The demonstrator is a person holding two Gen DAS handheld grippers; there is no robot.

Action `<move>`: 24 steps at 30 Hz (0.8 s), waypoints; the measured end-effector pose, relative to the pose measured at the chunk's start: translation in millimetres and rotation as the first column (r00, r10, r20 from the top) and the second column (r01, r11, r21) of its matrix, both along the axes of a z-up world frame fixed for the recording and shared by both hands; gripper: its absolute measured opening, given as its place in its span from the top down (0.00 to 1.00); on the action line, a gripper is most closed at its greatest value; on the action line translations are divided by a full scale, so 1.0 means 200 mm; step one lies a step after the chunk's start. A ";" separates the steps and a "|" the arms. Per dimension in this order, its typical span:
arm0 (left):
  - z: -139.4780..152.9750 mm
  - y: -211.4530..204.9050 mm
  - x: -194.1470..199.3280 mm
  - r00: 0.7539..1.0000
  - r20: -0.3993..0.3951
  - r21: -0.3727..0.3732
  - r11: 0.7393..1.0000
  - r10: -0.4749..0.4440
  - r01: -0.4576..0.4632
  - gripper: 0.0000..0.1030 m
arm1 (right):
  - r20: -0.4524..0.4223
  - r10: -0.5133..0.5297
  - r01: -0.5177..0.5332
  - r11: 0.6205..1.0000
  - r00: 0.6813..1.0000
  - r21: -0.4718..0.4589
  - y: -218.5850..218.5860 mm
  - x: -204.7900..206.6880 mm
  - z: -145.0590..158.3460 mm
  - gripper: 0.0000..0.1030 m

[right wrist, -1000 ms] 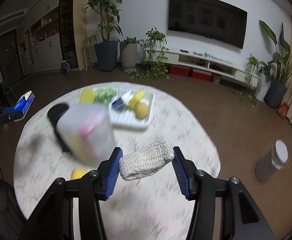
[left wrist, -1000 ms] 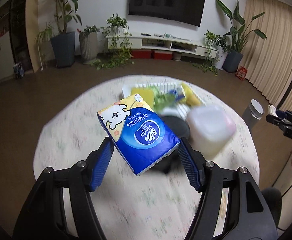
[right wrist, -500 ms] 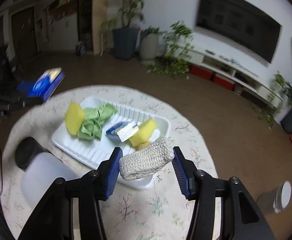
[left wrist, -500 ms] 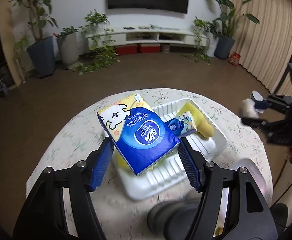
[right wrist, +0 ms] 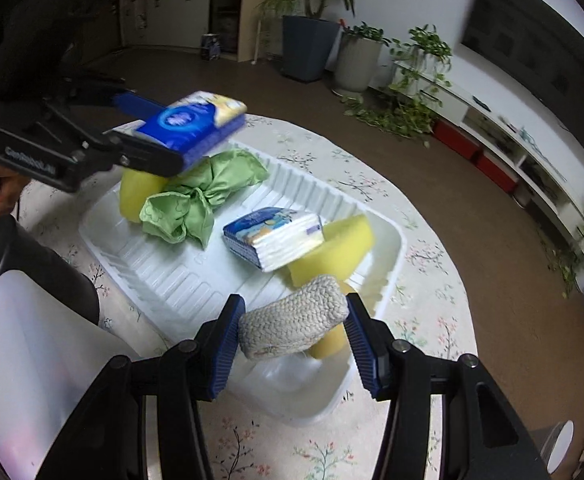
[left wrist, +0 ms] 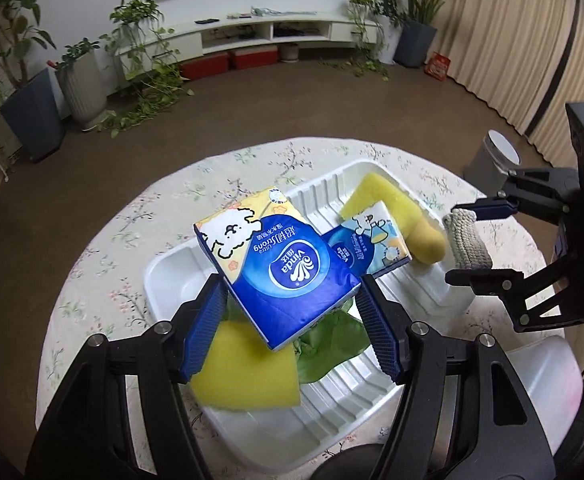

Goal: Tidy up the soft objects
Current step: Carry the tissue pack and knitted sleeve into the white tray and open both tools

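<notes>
A round table [left wrist: 104,264] with a floral cloth stands on a brown floor [left wrist: 92,160] among potted plants [left wrist: 76,76]; above its white tray [left wrist: 172,276], the left gripper [left wrist: 292,320] clamps a tissue pack [left wrist: 288,264] and the right gripper [right wrist: 292,340] clamps a knitted pad [right wrist: 292,324].

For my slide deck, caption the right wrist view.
Right hand-held gripper holds a knitted pad over the white tray of sponges, cloth and tissues.
</notes>
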State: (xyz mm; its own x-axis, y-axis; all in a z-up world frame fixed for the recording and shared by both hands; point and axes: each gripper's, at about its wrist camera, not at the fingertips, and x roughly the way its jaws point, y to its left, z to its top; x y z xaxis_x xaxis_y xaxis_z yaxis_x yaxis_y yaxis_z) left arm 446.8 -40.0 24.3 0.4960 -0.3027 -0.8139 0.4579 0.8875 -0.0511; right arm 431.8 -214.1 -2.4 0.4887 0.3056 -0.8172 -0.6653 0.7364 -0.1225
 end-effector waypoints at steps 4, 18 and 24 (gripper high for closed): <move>-0.02 -0.01 0.01 1.000 -0.005 0.014 1.000 -0.024 0.024 0.38 | -0.006 0.036 -0.036 0.999 0.999 -0.006 0.03 0.02 -0.03 0.48; -0.09 0.00 0.06 0.998 -0.031 0.002 0.999 -0.050 0.051 0.37 | -0.042 0.061 -0.063 0.996 0.997 -0.068 0.11 0.10 -0.19 0.47; -0.13 0.01 0.08 0.998 -0.053 0.001 0.999 -0.038 0.038 0.36 | -0.048 0.108 -0.111 0.990 0.993 -0.085 0.18 0.08 -0.22 0.47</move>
